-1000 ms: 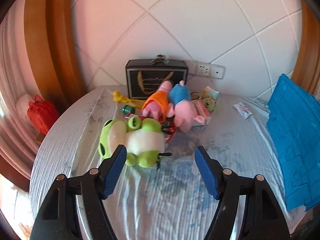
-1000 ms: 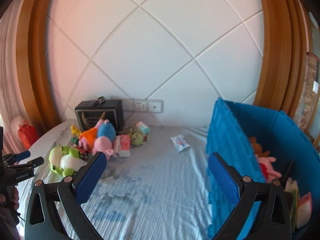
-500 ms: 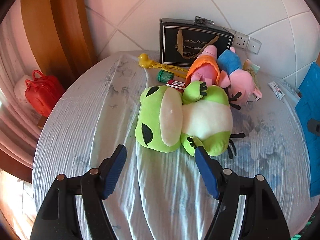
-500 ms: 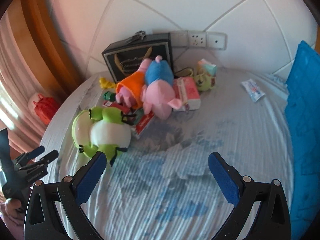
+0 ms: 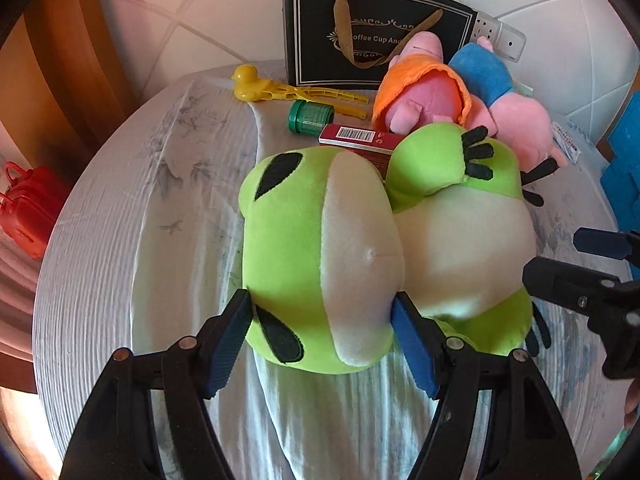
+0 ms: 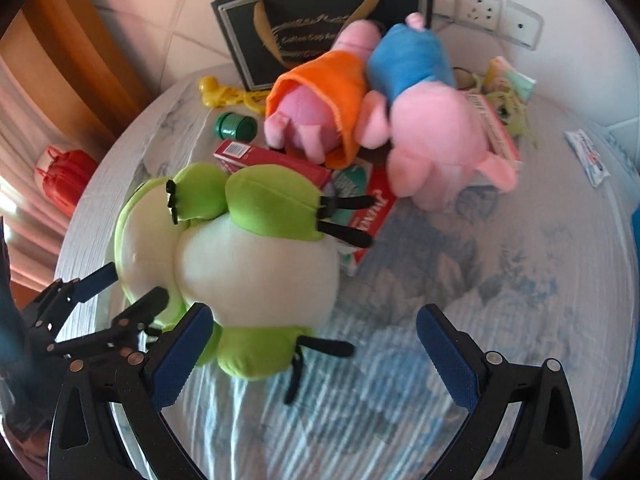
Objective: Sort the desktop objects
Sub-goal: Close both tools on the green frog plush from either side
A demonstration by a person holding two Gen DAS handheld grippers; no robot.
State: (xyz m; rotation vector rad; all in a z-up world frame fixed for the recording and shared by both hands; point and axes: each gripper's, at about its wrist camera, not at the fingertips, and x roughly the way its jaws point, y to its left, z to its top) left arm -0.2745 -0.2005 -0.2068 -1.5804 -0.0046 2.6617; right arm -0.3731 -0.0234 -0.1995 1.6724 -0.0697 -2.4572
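A green frog plush lies on the cloth-covered round table. My left gripper is open, its blue pads at either side of the frog's head without squeezing it. My right gripper is open wide just above the cloth; its left finger is beside the frog's belly and nothing is between its pads. The right gripper also shows at the right edge of the left wrist view. The left gripper appears at the frog's head in the right wrist view.
Behind the frog lie a red box, a green cap, a yellow duck tongs, two pink pig plushes and a black gift bag. A blue crate stands right. A red bag sits beyond the table's left edge.
Both grippers have come down and forward onto the frog. The left one's pads now flank its head. The right one has swung left to the frog's belly.
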